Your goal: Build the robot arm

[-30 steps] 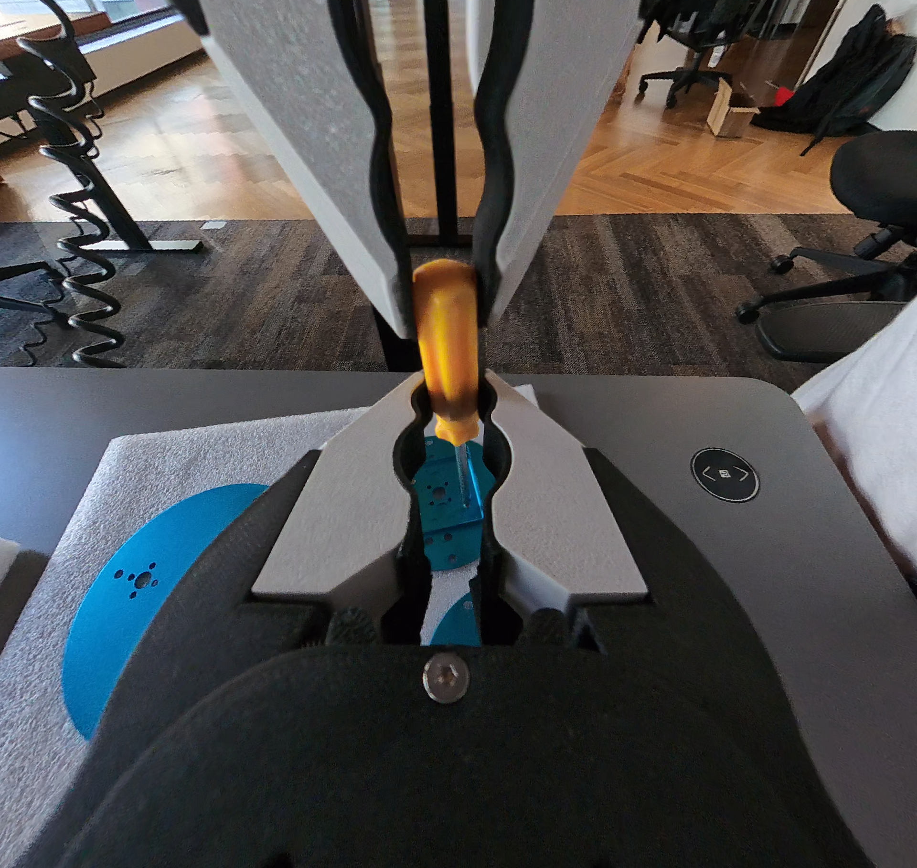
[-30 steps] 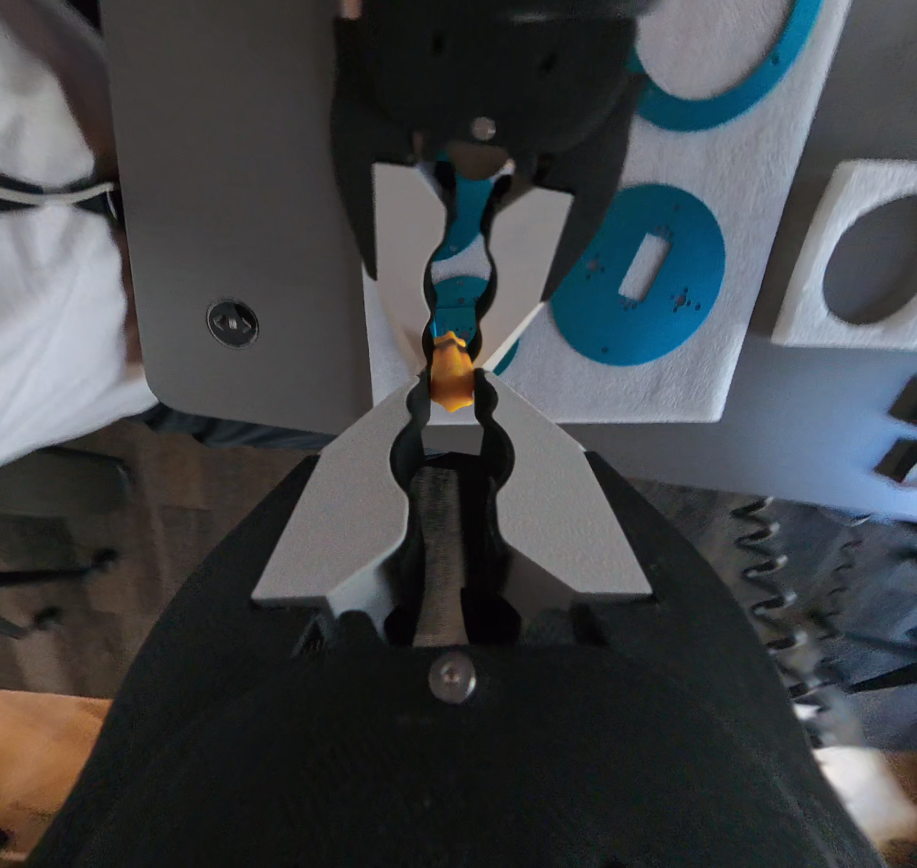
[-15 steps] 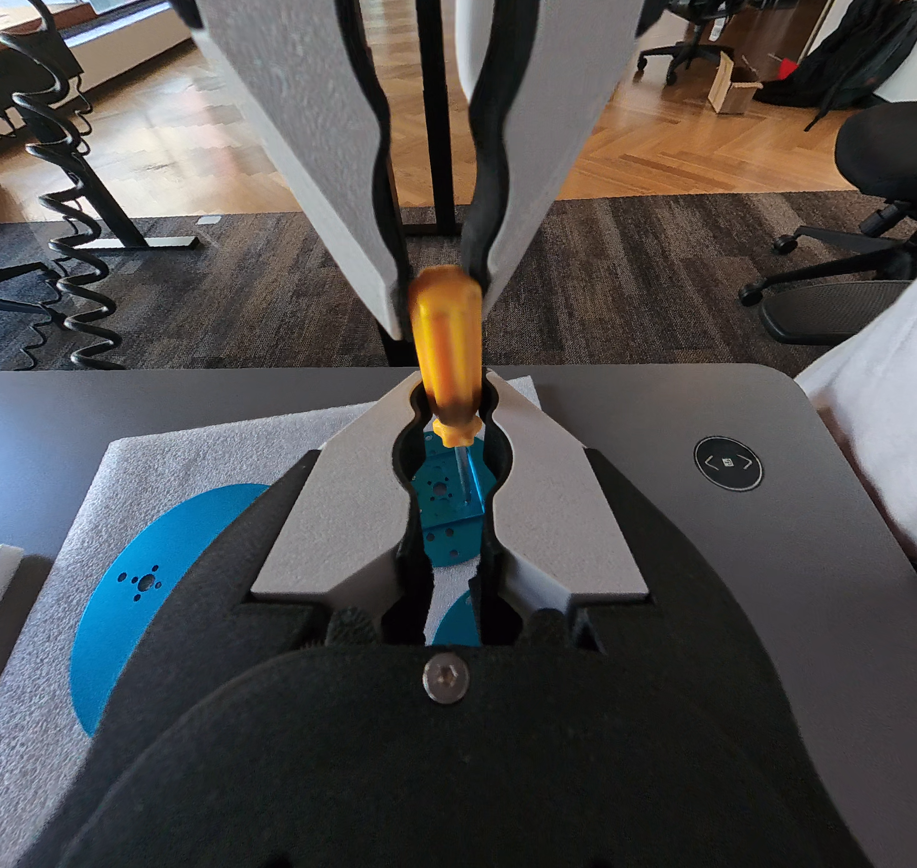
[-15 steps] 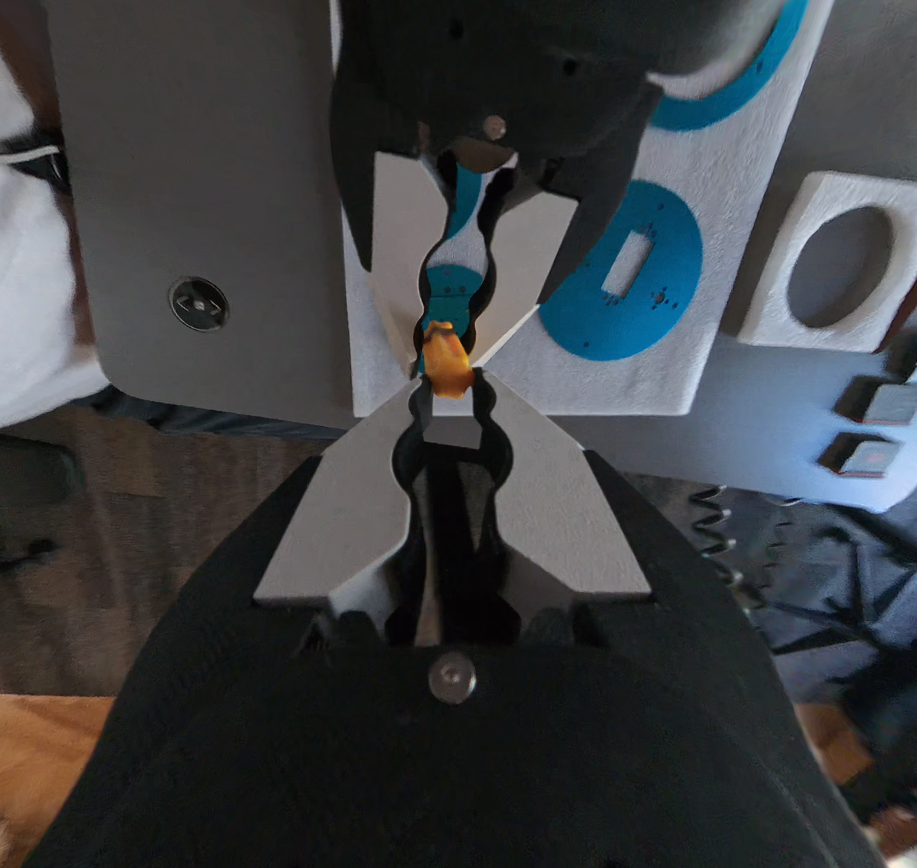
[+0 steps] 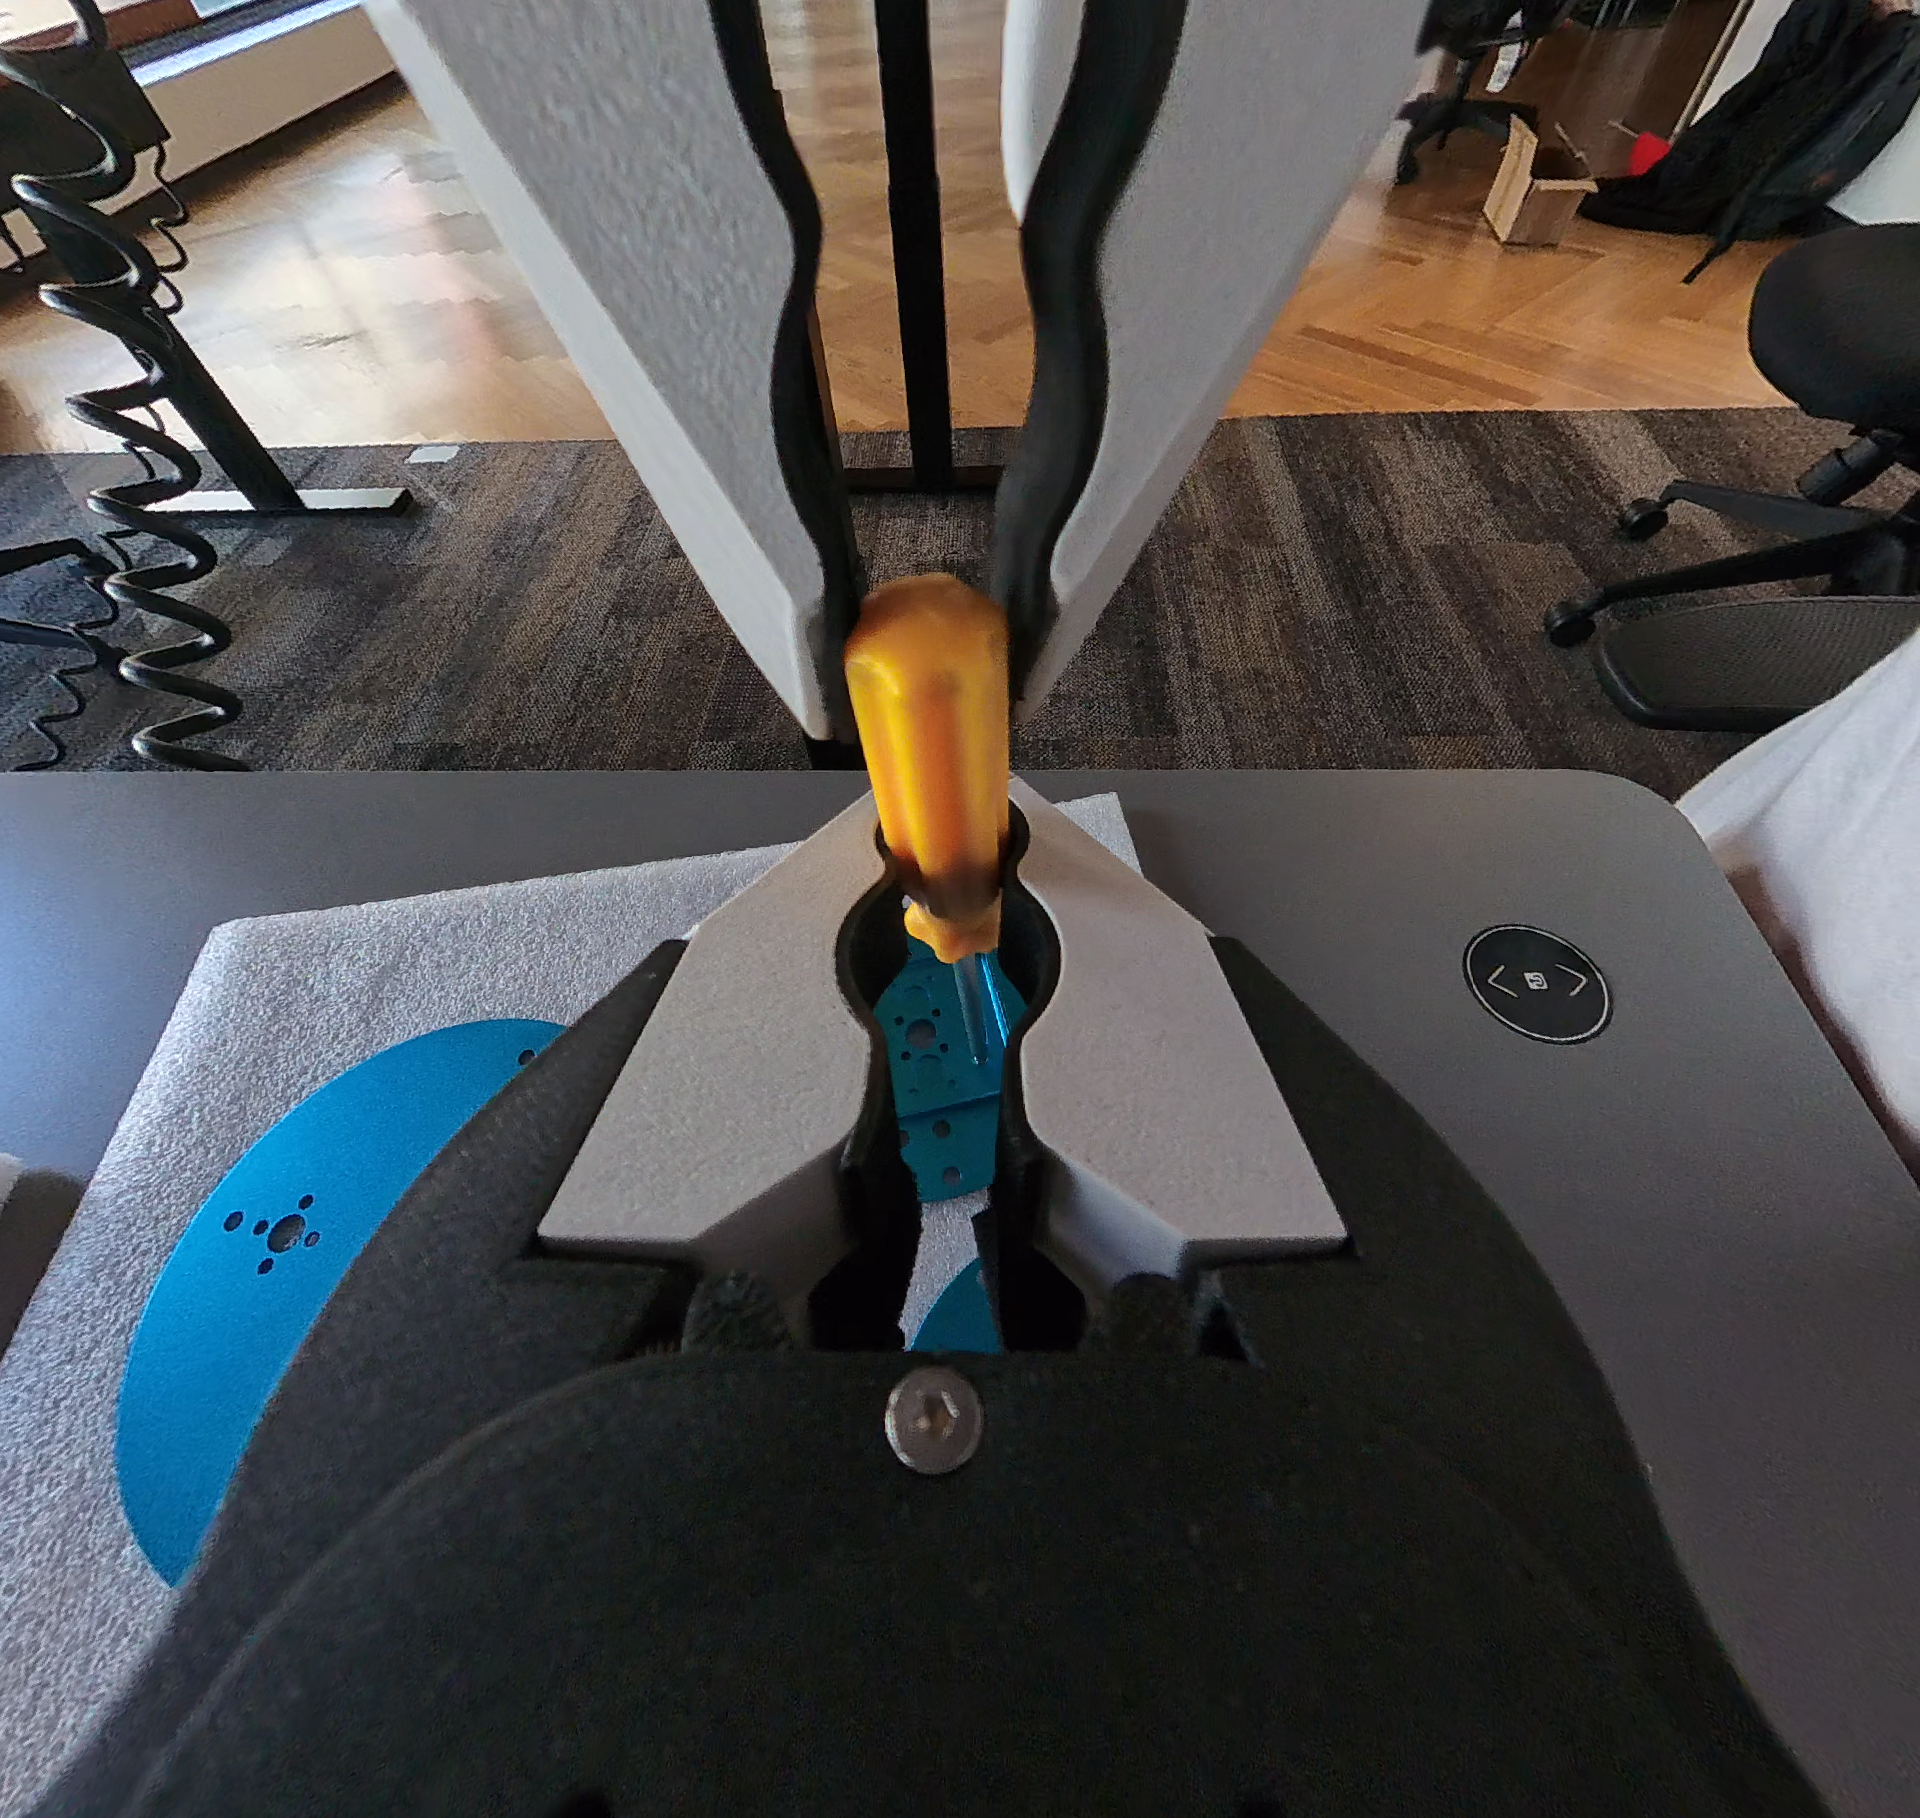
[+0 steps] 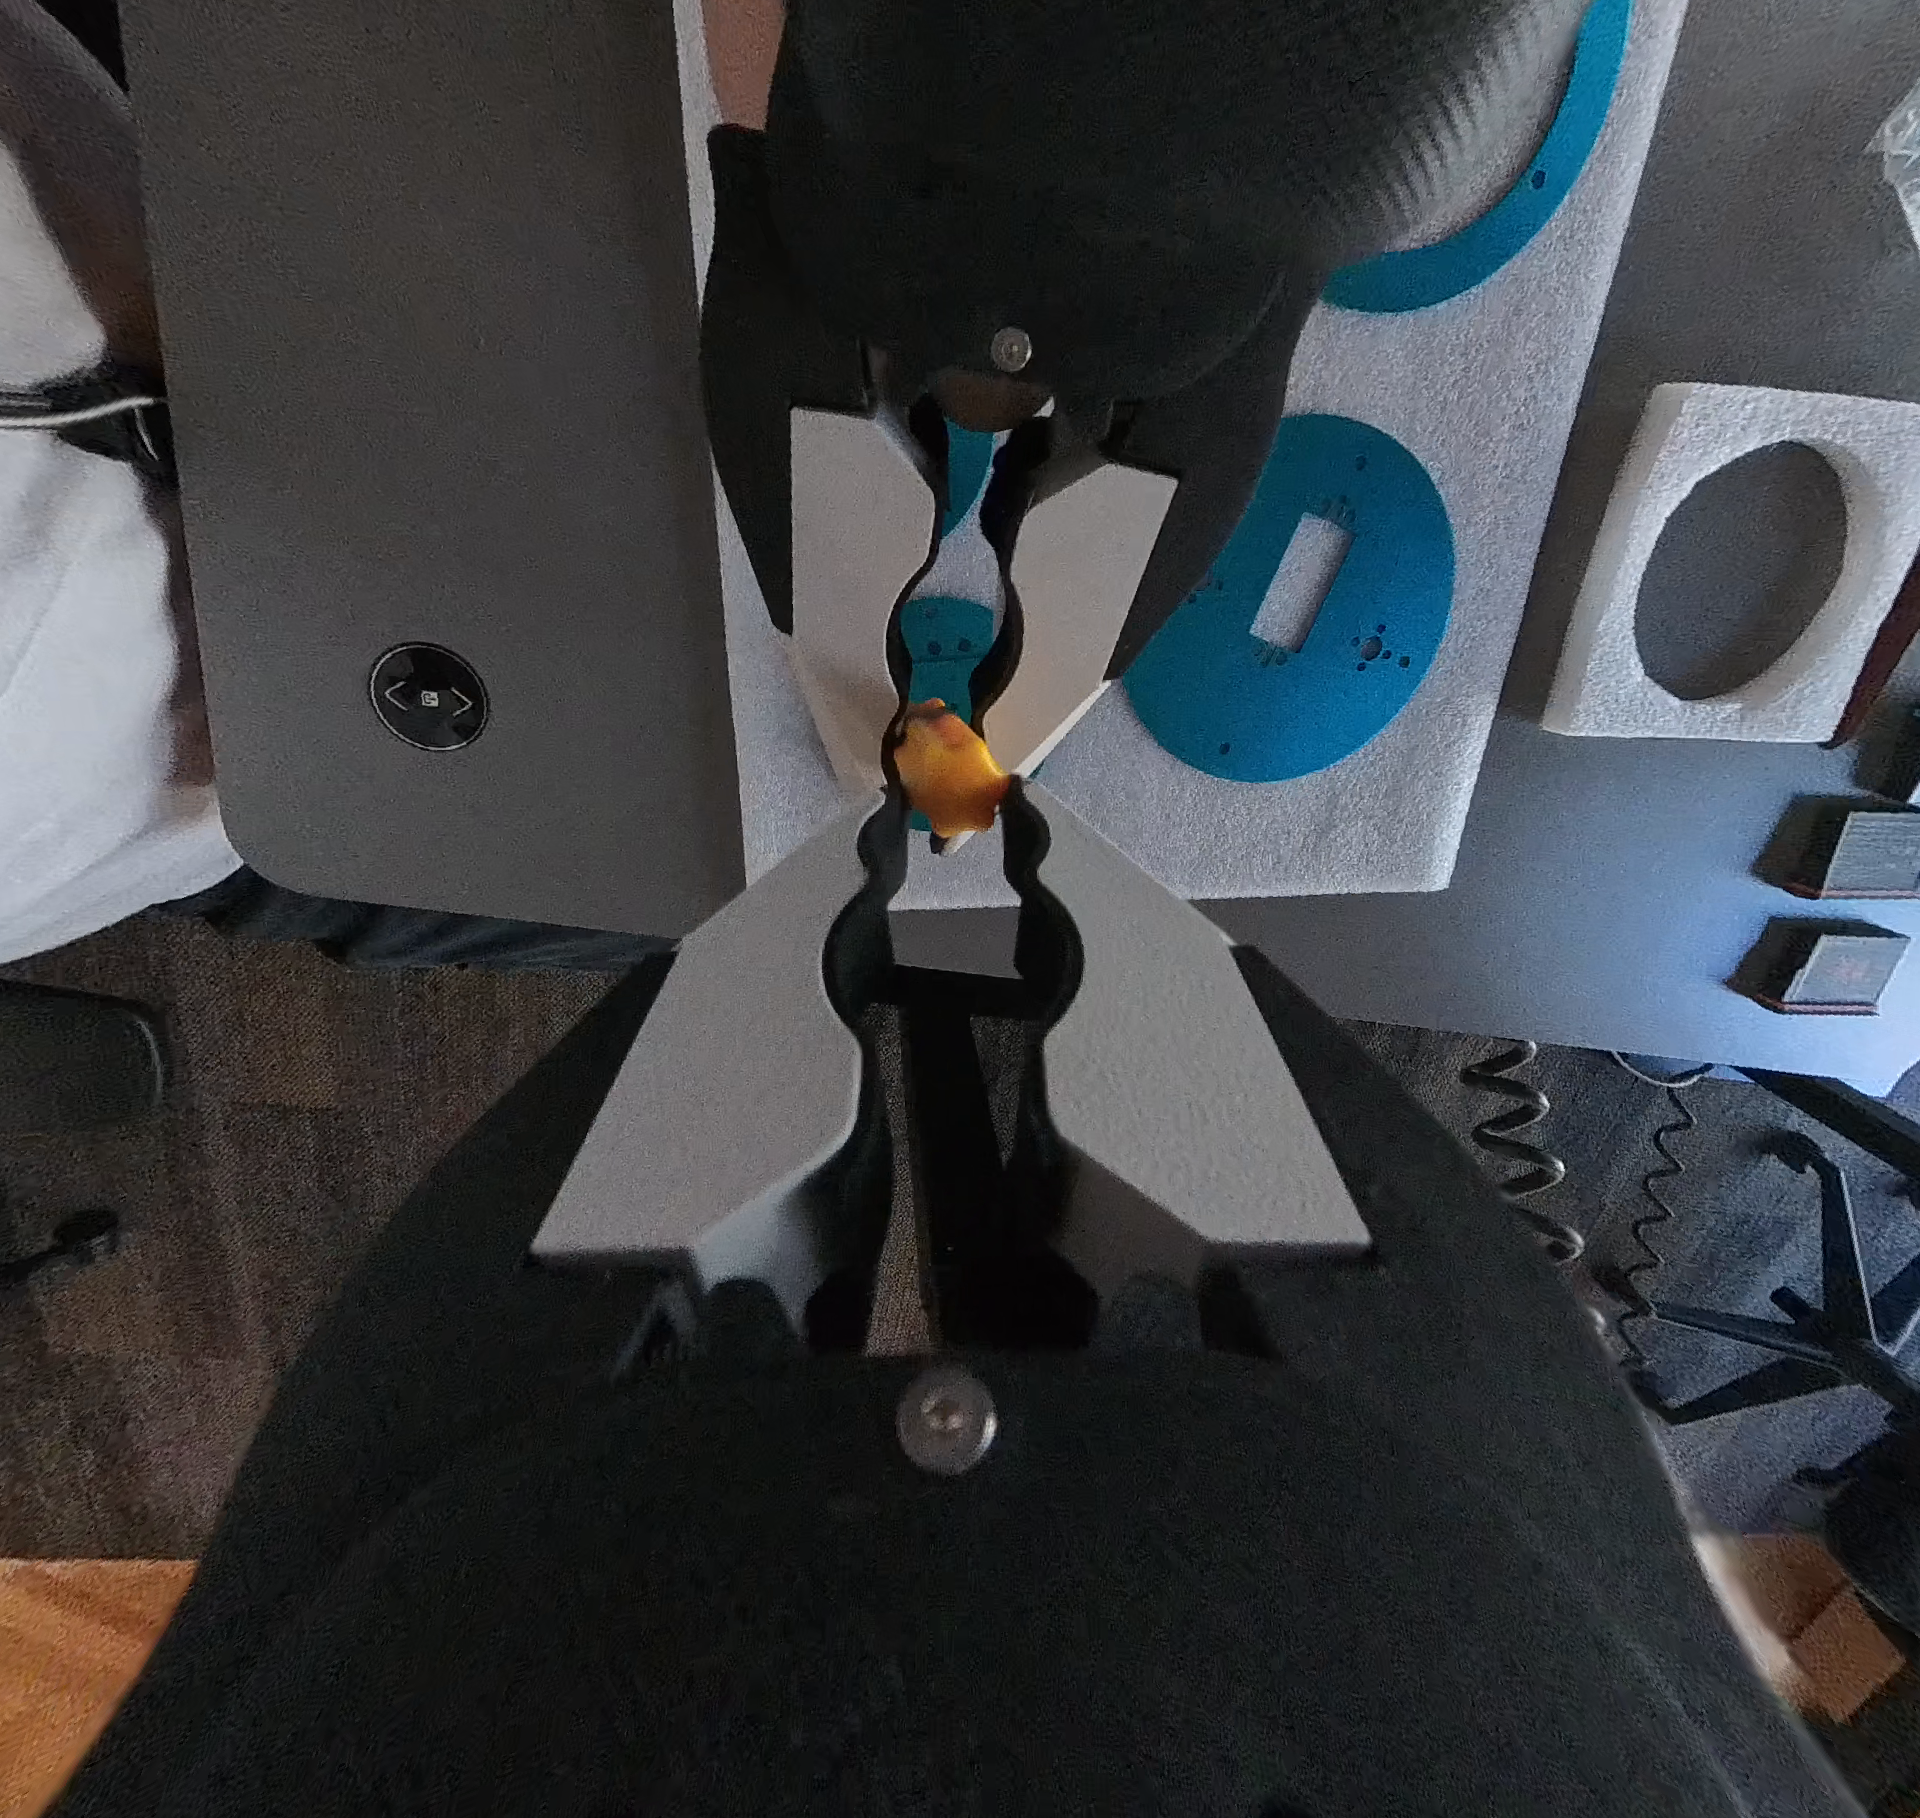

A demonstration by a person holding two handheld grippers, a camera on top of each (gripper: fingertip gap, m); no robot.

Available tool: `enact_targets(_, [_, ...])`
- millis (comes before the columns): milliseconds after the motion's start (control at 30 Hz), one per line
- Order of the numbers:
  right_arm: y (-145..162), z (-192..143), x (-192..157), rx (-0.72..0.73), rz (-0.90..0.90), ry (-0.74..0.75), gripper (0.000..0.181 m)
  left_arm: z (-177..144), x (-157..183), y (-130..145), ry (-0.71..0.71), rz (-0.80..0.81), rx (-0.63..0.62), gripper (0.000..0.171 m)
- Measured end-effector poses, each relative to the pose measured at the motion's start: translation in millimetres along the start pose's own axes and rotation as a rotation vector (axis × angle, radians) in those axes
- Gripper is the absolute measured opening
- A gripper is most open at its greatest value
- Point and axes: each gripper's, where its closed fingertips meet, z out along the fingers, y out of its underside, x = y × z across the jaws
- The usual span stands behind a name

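Observation:
My left gripper is shut on a small blue perforated bracket and holds it over a white foam pad. My right gripper is shut on the orange handle of a screwdriver. In the left wrist view the right gripper comes down from above. The screwdriver stands nearly upright with its thin shaft against the bracket. In the right wrist view the left gripper lies straight ahead with the bracket between its fingers.
A blue disc lies on the pad; in the right wrist view it shows a rectangular slot. A blue ring, a foam block with an oval hole and small dark boxes lie nearby. The grey desk has a round button.
The right gripper has twisted with the screwdriver handle, so its view swung one way and back. The handle's top leans slightly more to the left. The left gripper has barely moved.

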Motion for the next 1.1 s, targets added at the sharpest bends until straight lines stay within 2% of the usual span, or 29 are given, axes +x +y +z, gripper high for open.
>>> enact_targets(67, [3,0,0,-0.026,0.054,-0.024,0.016,1,0,0,-0.006,0.003,-0.001,0.01])
enact_targets(200, [5,1,0,-0.071,0.532,-0.044,0.015,2,-4,2,-0.03,0.0,-0.024,0.01])
enact_targets(233, [4,1,-1,-0.063,0.567,-0.023,0.015,2,-3,2,-0.025,0.007,-0.026,0.009])
enact_targets(300, [4,1,-3,-0.08,0.511,-0.005,0.015,2,0,1,-0.011,0.013,-0.015,0.009])
enact_targets(400, [5,1,-5,-0.104,0.245,-0.036,0.02,1,-1,2,-0.009,0.009,-0.018,0.009])
enact_targets(500, [5,3,1,-0.092,0.015,0.015,0.011,0,-1,2,0.001,0.005,-0.017,0.009])
enact_targets(567, [5,4,0,-0.091,-0.029,0.01,0.01,-1,0,3,0.006,0.012,-0.023,0.009])
enact_targets(667, [7,3,-4,-0.106,0.065,-0.049,0.007,0,2,3,0.014,0.018,-0.02,0.009])
enact_targets(733, [7,0,-5,-0.117,0.274,-0.079,0.007,0,0,3,0.001,0.015,-0.024,0.009])
enact_targets(767, [5,2,-13,-0.112,0.401,-0.133,0.0,0,-3,3,-0.01,-0.001,-0.025,0.009])
enact_targets(833, [12,24,-38,-0.162,0.563,-0.248,0.0,3,3,0,0.017,0.02,0.002,0.009])
enact_targets(900, [29,36,-50,-0.229,0.562,-0.297,0.0,0,2,2,0.007,0.036,-0.017,0.009])
enact_targets(933, [27,25,-41,-0.196,0.543,-0.263,0.0,-1,-1,4,0.006,0.021,-0.037,0.009])
enact_targets(1033, [4,0,-18,0.023,0.449,-0.177,0.0,0,-1,3,0.016,-0.004,-0.007,0.009])
enact_targets(1100, [-2,-11,0,0.11,0.315,-0.076,0.01,1,-1,2,0.009,0.01,-0.012,0.009])
